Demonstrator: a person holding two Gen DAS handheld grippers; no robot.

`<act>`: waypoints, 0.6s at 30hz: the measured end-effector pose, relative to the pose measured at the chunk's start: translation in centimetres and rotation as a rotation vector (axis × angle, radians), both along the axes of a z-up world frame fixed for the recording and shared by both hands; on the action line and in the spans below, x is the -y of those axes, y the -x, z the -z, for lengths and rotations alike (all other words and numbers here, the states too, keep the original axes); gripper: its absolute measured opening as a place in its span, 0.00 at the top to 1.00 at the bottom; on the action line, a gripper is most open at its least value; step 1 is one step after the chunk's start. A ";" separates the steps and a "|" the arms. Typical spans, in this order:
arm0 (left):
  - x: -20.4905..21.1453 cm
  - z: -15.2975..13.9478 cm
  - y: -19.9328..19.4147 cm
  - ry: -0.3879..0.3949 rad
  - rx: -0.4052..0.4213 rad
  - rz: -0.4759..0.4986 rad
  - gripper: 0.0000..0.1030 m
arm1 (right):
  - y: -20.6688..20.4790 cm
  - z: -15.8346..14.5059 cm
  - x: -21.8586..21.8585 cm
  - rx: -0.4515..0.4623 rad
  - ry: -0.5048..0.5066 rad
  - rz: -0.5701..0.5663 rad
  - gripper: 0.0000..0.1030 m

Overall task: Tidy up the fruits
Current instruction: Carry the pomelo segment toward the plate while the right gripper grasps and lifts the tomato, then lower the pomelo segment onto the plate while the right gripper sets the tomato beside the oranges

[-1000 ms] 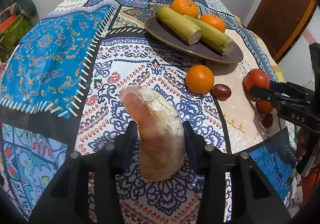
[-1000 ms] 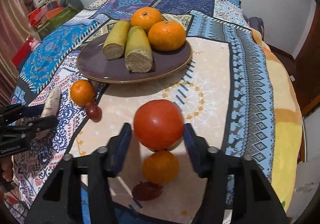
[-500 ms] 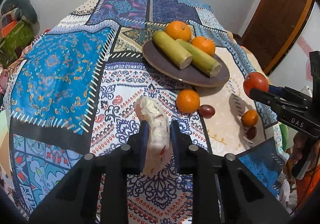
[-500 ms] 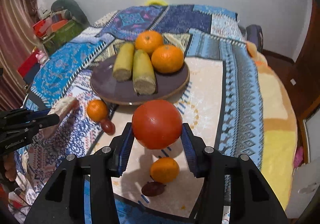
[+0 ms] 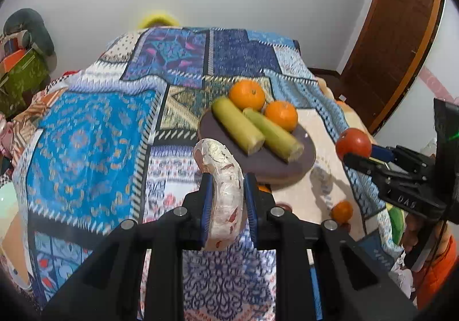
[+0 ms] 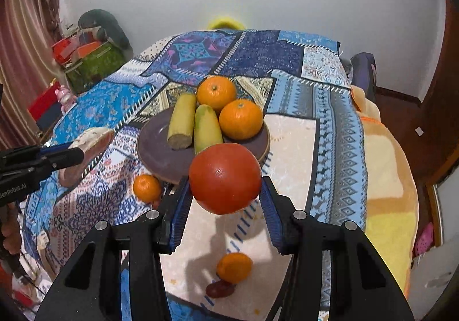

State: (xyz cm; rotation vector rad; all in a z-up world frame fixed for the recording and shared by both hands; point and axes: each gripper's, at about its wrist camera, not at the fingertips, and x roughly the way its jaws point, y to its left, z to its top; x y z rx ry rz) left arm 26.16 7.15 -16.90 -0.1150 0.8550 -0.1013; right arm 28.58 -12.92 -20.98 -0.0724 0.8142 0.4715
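We find the left gripper (image 5: 228, 197) pinching a pale, curved sweet potato (image 5: 222, 183), held clear above the patterned tablecloth (image 5: 86, 143). The right gripper (image 6: 225, 200) is clamped on a red tomato (image 6: 225, 177), likewise off the cloth. The brown plate (image 6: 152, 146) carries two oranges and two yellow-green stalks; two small oranges lie on the cloth beside it.
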 end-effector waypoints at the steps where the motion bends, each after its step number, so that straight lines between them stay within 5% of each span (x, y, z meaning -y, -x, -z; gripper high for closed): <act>1: 0.0 -0.2 -0.4 0.001 0.006 0.001 0.79 | -0.3 -0.1 0.0 0.005 0.000 0.003 0.57; 18: 0.7 1.4 -8.3 0.005 0.008 0.018 0.79 | -5.0 1.1 -0.3 0.011 -0.014 0.019 0.57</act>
